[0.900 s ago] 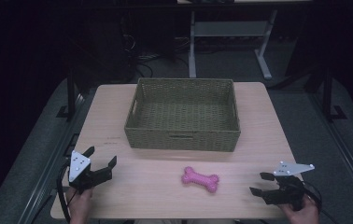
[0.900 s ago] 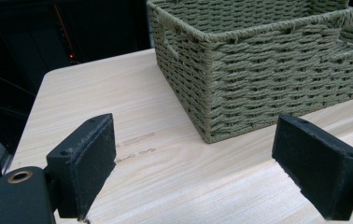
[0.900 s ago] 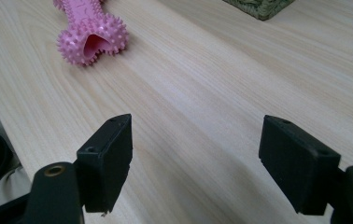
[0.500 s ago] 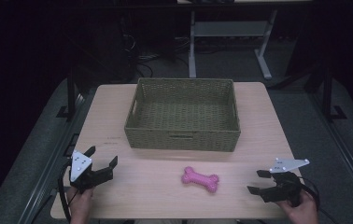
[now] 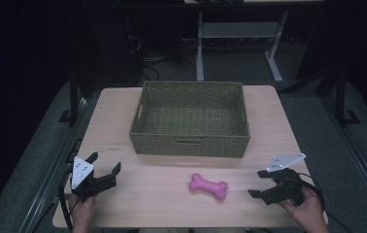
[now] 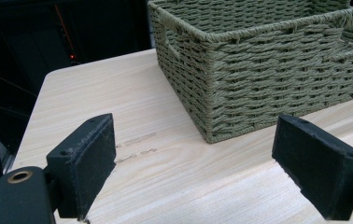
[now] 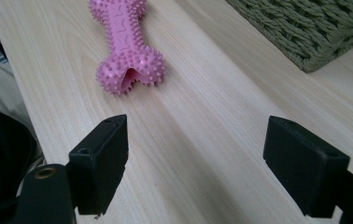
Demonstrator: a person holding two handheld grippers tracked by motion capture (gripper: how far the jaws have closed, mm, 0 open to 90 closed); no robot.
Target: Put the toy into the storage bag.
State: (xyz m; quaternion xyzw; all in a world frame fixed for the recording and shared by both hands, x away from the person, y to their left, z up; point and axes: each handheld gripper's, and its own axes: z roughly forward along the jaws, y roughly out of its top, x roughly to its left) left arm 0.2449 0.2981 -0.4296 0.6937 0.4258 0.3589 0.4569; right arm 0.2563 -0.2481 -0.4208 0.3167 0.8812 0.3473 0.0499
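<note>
Pale wooden bench (image 5: 152,204) carries a woven basket (image 5: 191,141) and a pink spiked bone toy (image 5: 208,186); right gripper (image 5: 259,183) and left gripper (image 5: 105,166) both hold jaws apart, empty.

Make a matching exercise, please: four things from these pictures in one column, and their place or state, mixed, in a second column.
1. pink bone toy
2. woven basket
3. left tongs
4. right tongs

A. open, at the table's near left corner
B. empty, at the middle of the table's far side
C. open, pointing toward the toy
D. lying flat on the table in front of the basket

Pairs: 1-D, 2-B, 3-A, 4-C
</note>
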